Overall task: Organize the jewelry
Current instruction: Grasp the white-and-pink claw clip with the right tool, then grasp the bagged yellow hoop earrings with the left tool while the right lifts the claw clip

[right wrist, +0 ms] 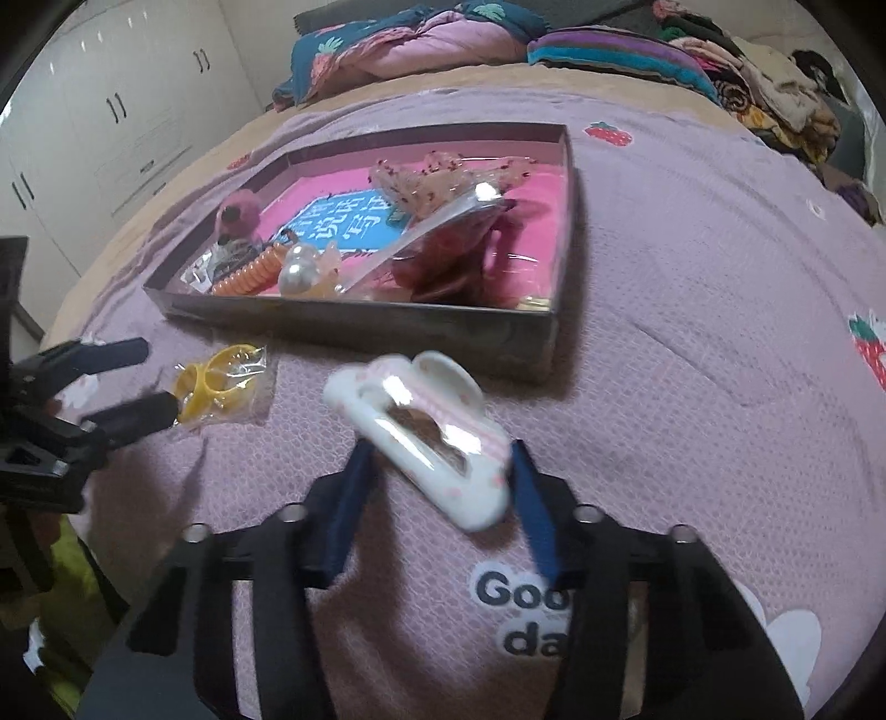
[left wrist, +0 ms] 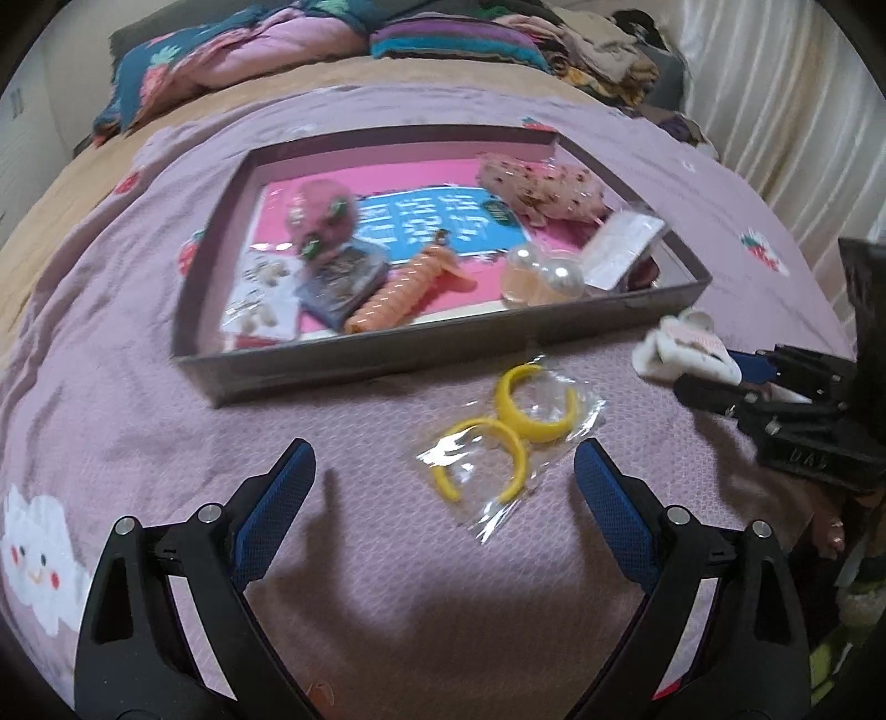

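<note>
A clear bag with yellow hoops lies on the pink bedspread, just in front of a shallow grey box. My left gripper hangs over the bag, open, with one blue pad on each side and nothing gripped. In the right wrist view, my right gripper is shut on a white hair claw clip, its pads against the clip's two sides. That clip also shows at the right of the left wrist view. The box holds an orange spiral hair tie, pearl baubles and a floral scrunchie.
Folded quilts and clothes are piled along the far side of the bed. White wardrobe doors stand to the left and a pale curtain to the right. The left gripper reaches the hoop bag from the left.
</note>
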A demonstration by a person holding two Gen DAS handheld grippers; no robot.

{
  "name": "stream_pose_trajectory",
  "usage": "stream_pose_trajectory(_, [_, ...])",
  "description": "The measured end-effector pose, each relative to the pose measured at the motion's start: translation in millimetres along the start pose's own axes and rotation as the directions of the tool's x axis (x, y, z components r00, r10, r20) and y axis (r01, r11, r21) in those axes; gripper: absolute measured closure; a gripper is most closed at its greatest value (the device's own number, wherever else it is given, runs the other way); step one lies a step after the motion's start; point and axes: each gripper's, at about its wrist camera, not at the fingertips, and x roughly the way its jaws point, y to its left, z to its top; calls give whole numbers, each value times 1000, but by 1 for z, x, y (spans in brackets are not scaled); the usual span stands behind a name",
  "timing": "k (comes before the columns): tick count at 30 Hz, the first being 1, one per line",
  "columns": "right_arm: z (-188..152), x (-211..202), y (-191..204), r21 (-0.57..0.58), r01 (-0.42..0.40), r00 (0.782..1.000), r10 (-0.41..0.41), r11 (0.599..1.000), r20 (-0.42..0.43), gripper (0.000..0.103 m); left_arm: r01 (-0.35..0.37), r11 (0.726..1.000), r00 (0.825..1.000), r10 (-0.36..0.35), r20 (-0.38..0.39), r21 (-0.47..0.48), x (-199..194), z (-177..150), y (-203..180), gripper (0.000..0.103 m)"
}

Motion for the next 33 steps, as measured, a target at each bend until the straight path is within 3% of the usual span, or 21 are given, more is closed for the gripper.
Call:
stream_pose_trajectory(4, [-3,-10,-10,37,-9,1000,8,999,15,63,28,999,1000,-27,-11,45,11,4,-14,31])
stream_pose_trajectory(9, [-4,-28,-13,48,-20,999,18,999,44,65,14,995,1000,-13,-16,96,19,5,-26,36])
stream_pose_trajectory(10, [-4,-32,-13,48,-22,999,19,999,50,66,12,995,1000,-11,-15,100,18,5,-26,39])
stream_pose_trajectory(11, [-3,-34,-12,48,-23,998,20,999,54,66,8,995,1000,-7,-10,102,16,5,-26,49])
stream_pose_trajectory(14, [-2,-42,-8,42,-31,997,28,999,68,67,20,996,1000,-20,-1,90,10,4,-21,56])
stream_pose_trajectory(17, [-1,-45,-3,26,-41,997,39,999,68,68,90,995,996,-89,-4,52,4,1,-17,103])
stream_pose_trajectory(23, [-1,-29,5,24,-10,1000,10,1000,24,67,84,995,997,-83,-4,53,2,-2,-17,103])
stream_pose_trajectory(25, [0,-20,5,39,-6,1000,6,999,-10,57,84,995,996,-84,-5,50,1,-5,-15,103])
stream_pose_trajectory(29, [1,-9,13,26,1,1000,0,1000,-19,58,110,993,994,-109,-8,39,0,-6,-9,103])
stream_pose_trajectory(31, [0,-9,17,10,12,1000,-12,1000,-10,59,109,993,994,-109,-4,37,1,-4,-7,91])
stream_pose_trajectory(32, [0,-10,17,6,12,1000,-12,1000,-5,59,111,993,994,-110,-10,37,3,-4,-6,73])
stream_pose_trajectory(33, [0,-12,18,7,7,1000,-7,1000,1,60,112,993,994,-112,-13,38,5,-4,-5,66])
